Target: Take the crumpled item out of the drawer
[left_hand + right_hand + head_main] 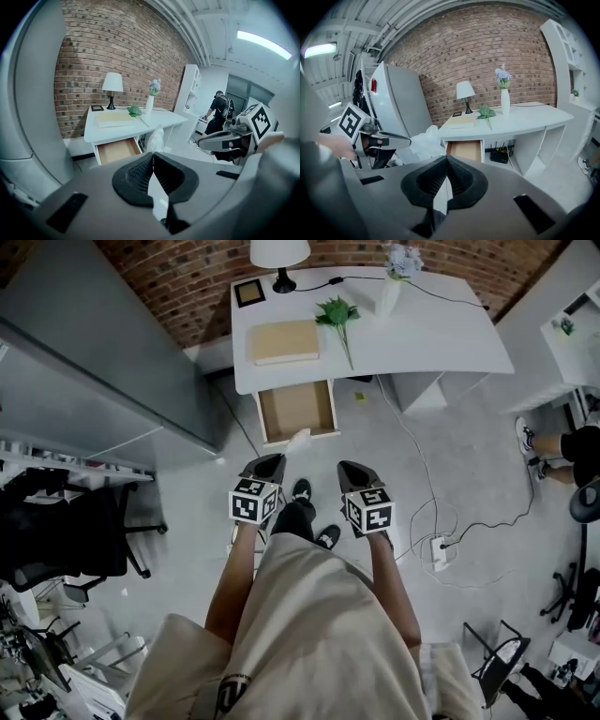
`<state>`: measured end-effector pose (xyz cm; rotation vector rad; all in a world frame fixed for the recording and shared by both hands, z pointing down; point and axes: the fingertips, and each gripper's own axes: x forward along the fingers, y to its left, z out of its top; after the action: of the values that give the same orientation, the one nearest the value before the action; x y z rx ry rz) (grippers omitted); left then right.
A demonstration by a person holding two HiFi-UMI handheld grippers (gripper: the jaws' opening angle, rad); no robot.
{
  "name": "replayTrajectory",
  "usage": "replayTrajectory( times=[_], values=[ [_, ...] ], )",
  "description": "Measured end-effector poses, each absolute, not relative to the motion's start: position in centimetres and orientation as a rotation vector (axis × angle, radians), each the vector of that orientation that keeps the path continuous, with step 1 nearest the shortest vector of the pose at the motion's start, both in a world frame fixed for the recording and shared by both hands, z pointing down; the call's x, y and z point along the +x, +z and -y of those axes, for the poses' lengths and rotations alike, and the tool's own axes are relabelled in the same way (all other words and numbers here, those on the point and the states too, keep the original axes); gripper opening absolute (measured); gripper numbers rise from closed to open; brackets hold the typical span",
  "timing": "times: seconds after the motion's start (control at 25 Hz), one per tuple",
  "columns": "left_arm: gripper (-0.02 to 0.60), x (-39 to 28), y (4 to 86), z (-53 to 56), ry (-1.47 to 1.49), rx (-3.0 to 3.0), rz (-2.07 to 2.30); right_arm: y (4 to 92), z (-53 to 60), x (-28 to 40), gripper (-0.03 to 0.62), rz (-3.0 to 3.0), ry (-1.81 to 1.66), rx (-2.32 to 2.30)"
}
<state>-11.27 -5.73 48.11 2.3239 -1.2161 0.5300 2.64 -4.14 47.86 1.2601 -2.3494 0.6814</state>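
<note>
Left tool: our left tool [275,458] is pinched tight on a thin edge of the white crumpled item [298,437].
Right tool: our right tool [352,468] is closed on nothing and sits beside the left one.
Crumpled item: it hangs off the left tool's tip, outside the open drawer [297,409] under the table [422,334].
Step in hand: we judge the item is out and the carry-away is nearly done.
Doing it well: we should hold the pinch firm, since only a fold is gripped, move smoothly, and leave the right tool clear of the wad.
Right gripper view: it alone shows the whole wad [424,143] side-on, bulging past the left tool's jaws.
Left gripper view: we see only a sliver of it [156,138] above the closed jaws, and the drawer's bare inside.
Head view: it alone shows both tools together and us standing back from the table.
</note>
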Motion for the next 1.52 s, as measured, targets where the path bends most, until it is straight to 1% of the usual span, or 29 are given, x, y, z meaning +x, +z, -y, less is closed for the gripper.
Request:
replayTrajectory(
  times=[0.12,0.36,0.48,0.68,0.96,1.52],
  values=[
    [0.017,-11.5,47.6,5.1,0.485,2.302,1.222,46.9,4.2,2.3,0.025,2.393,0.708,1.256],
    [0.017,-11.9,47.6,4.7,0.445,2.256,1.244,47.3,3.6,1.2,0.025,2.414,0.568,1.119],
    [0.018,-12.2,47.4,4.6,0.457,2.254,1.262,47.4,2.7,0.5,0.025,2.463,0.634,1.037],
    [0.018,-12.5,47.1,4.1,0.496,2.285,1.278,47.2,1.8,-0.3,0.025,2.511,0.629,0.96],
    [0.018,-12.5,47.0,3.5,0.485,2.299,1.257,46.6,1.4,-0.6,0.025,2.581,0.723,0.944],
    [0.018,-12.2,47.5,2.7,0.459,2.309,1.234,46.8,1.1,0.0,0.025,2.561,0.725,0.963]
  ],
)
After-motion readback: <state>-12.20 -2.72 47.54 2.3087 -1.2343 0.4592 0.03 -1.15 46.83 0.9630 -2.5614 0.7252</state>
